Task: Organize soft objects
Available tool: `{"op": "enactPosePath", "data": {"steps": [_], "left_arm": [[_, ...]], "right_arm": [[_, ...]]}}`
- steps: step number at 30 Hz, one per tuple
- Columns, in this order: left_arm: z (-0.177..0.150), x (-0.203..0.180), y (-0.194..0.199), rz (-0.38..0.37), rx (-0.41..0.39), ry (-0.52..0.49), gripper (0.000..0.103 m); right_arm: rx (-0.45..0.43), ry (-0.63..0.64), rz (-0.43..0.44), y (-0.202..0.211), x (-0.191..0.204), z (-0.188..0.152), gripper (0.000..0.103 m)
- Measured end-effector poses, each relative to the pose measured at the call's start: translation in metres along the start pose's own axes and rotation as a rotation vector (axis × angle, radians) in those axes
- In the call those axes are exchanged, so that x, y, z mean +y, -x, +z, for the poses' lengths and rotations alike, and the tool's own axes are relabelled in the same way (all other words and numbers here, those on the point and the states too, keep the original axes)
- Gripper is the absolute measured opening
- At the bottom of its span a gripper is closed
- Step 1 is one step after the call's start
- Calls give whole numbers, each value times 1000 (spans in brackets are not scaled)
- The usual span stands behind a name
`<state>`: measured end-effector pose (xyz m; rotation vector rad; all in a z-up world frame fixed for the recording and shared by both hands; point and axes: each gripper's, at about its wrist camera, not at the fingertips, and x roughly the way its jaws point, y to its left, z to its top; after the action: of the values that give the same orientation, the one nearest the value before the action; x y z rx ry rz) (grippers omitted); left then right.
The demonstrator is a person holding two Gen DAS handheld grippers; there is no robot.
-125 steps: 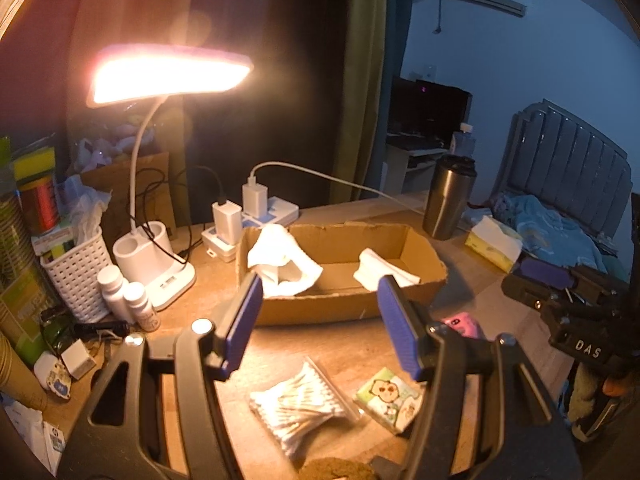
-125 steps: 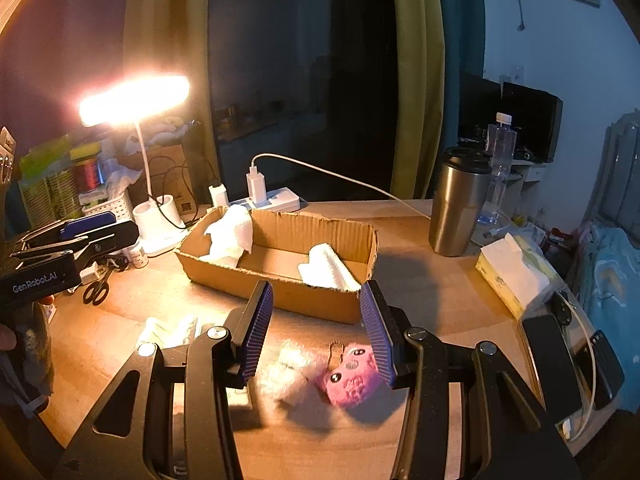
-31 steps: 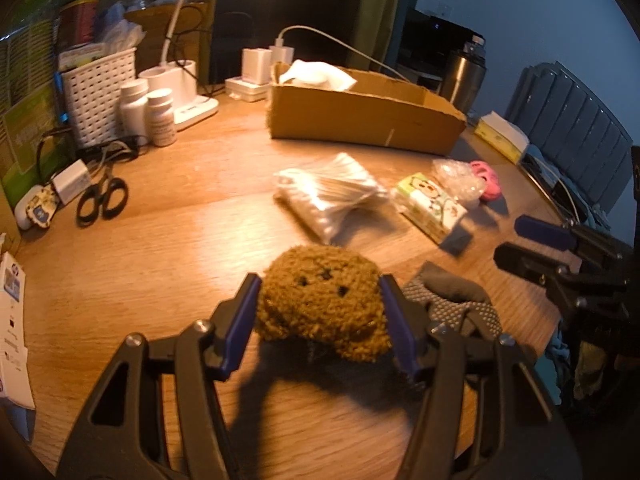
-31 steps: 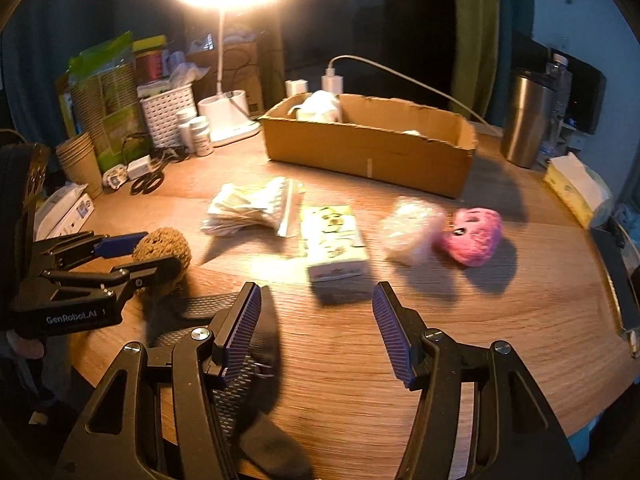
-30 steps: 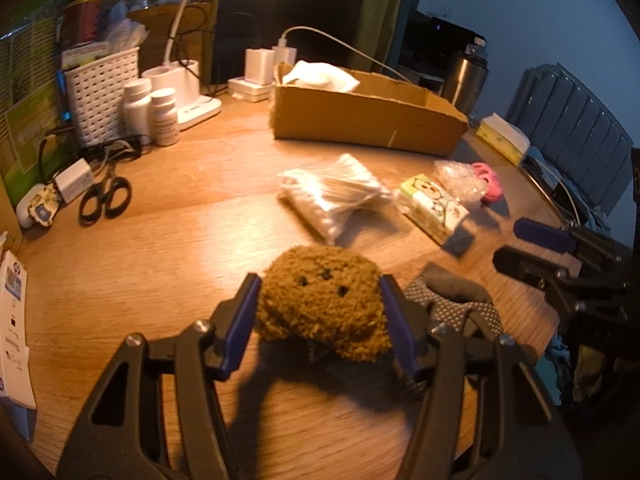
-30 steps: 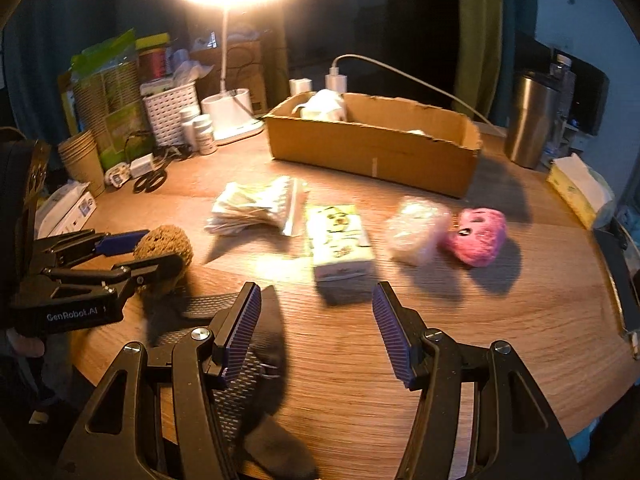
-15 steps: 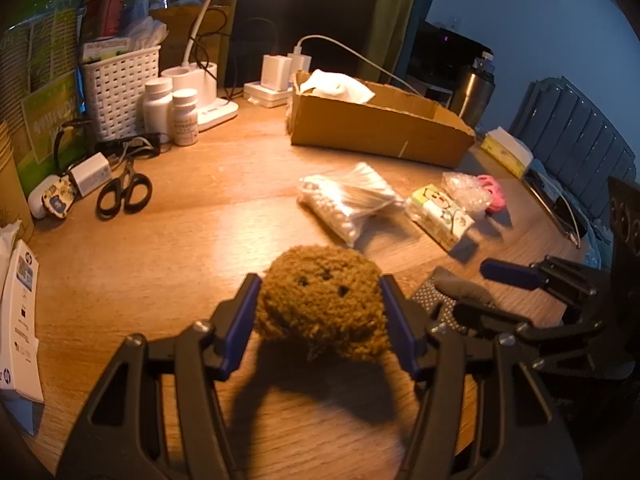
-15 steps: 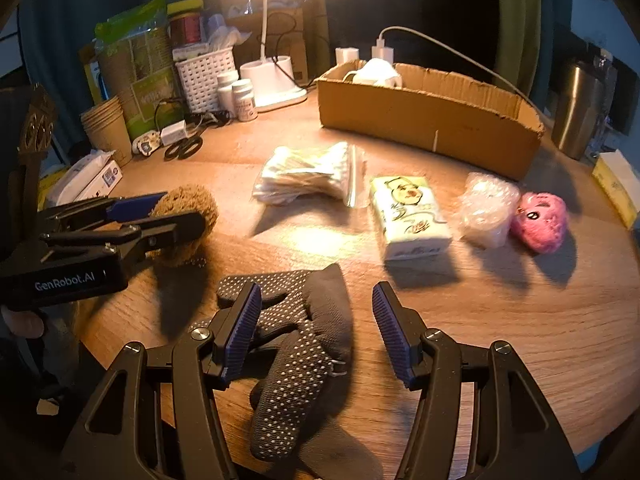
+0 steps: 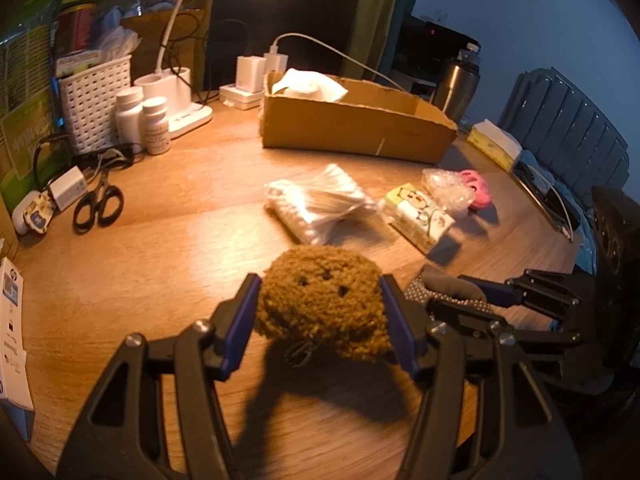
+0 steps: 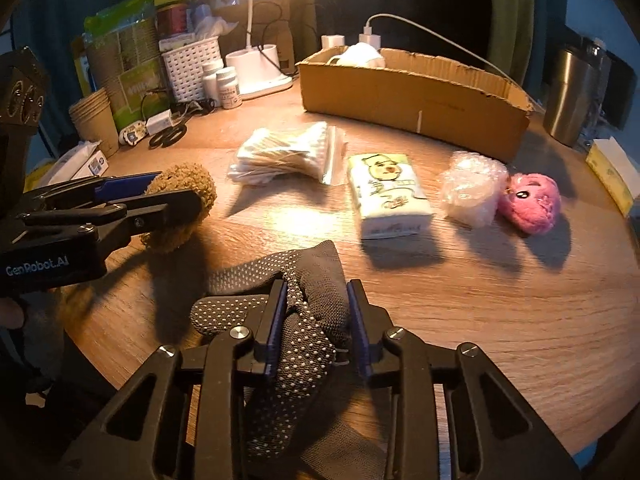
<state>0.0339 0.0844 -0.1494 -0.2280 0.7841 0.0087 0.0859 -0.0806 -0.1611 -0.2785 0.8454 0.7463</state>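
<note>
My right gripper (image 10: 316,320) has just squeezed shut on the dotted sock (image 10: 304,304) near me, so both are now ready to carry. My left gripper (image 9: 320,320) still hugs the brown fuzzy toy (image 9: 322,300). Far behind them waits the cardboard box (image 10: 416,88)

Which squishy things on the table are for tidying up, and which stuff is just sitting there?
For the job:
brown plush, in the left gripper
dotted gloves, in the right gripper
pink plush
tissue pack
cardboard box

Just lying about:
scissors
pill bottles
steel tumbler
</note>
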Motion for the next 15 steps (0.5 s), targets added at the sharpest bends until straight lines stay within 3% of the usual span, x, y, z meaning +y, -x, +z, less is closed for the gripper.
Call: {"op": "enactPosePath", "data": {"steps": [15], "left_arm": [[20,-38,3,-41,-37,-65,61]], "right_arm": [[-90,-52,-58,35,-36,5,31]]}}
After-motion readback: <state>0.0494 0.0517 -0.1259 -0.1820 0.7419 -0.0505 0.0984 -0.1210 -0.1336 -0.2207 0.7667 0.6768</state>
